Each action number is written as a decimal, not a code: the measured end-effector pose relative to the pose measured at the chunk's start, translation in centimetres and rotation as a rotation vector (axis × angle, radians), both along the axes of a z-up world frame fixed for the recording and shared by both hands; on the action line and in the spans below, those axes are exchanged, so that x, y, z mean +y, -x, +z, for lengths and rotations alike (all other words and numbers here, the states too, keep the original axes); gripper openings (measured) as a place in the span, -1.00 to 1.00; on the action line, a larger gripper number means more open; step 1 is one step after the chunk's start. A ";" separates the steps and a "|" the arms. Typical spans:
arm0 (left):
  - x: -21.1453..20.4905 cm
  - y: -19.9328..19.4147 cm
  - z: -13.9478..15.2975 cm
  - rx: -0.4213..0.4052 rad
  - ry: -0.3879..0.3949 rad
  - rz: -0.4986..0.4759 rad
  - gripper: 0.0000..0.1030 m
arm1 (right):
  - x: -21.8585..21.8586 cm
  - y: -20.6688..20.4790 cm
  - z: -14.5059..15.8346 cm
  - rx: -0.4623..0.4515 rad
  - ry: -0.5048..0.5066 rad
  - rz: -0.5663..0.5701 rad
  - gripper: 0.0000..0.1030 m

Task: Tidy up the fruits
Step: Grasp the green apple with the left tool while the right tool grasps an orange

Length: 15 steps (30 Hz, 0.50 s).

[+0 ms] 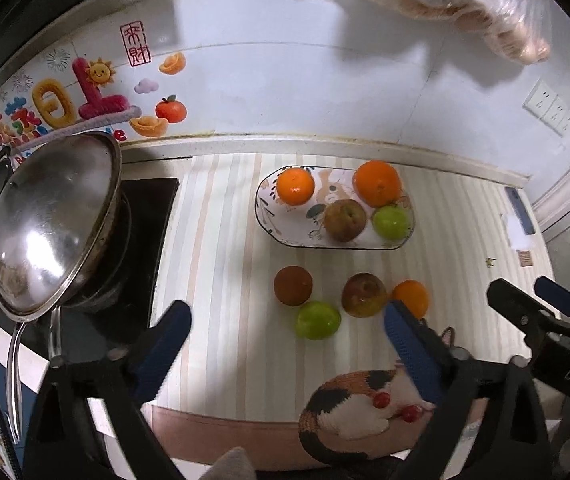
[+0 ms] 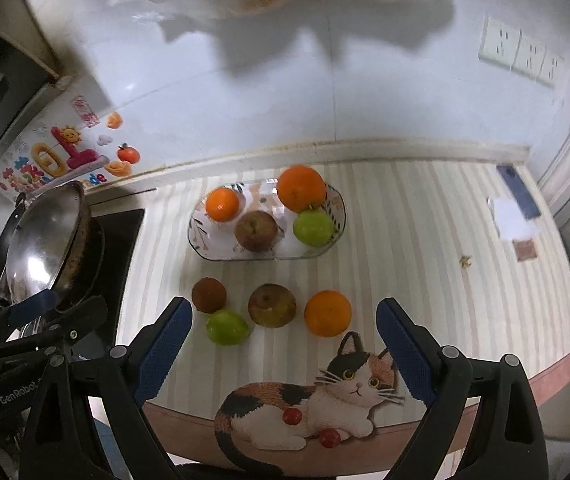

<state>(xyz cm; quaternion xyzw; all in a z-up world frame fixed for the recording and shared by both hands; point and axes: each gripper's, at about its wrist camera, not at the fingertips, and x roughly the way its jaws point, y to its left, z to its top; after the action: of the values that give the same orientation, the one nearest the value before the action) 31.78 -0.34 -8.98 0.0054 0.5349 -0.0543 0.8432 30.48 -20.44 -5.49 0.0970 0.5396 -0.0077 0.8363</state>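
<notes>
A patterned oval plate (image 1: pixel 269 216) (image 2: pixel 201 244) holds two oranges (image 1: pixel 295 186) (image 1: pixel 377 183), a brownish apple (image 1: pixel 345 220) and a green apple (image 1: pixel 391 221). Loose on the striped mat in front of it lie a brown fruit (image 1: pixel 293 285) (image 2: pixel 209 295), a green apple (image 1: pixel 317 319) (image 2: pixel 227 327), a reddish-brown apple (image 1: pixel 364 294) (image 2: pixel 272 305) and an orange (image 1: pixel 412 297) (image 2: pixel 328 313). My left gripper (image 1: pixel 287 328) is open and empty, just short of the loose fruits. My right gripper (image 2: pixel 281 328) is open and empty, also near them.
A steel wok lid (image 1: pixel 53 224) (image 2: pixel 43 240) leans on a pan over the black hob at the left. The mat's front edge bears a cat picture (image 2: pixel 325 396). A dark phone and papers (image 2: pixel 519 200) lie at the far right. A wall backs the counter.
</notes>
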 end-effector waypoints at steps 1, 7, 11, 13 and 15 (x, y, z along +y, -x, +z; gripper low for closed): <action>-0.1 -0.3 -0.6 0.009 -0.006 0.001 0.94 | -0.4 -0.4 -0.8 0.016 -0.008 -0.007 0.90; -1.3 -2.9 -6.8 0.153 0.001 0.002 0.94 | -3.6 -2.9 -7.6 0.151 -0.054 -0.066 0.91; -3.1 -4.0 -10.5 0.219 -0.026 -0.040 0.94 | -5.2 -4.3 -12.6 0.251 -0.081 -0.092 0.91; -4.0 -4.6 -12.4 0.259 -0.035 -0.058 0.94 | -5.7 -4.8 -14.6 0.286 -0.110 -0.098 0.91; -4.8 -5.0 -14.2 0.293 -0.050 -0.078 0.94 | -5.9 -5.4 -16.5 0.318 -0.144 -0.102 0.90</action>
<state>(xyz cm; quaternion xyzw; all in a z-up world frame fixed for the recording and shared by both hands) 36.79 -5.17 -23.18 0.0388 0.6527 -0.0738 0.7530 35.86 -26.33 -22.02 0.1814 0.6585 -0.0267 0.7299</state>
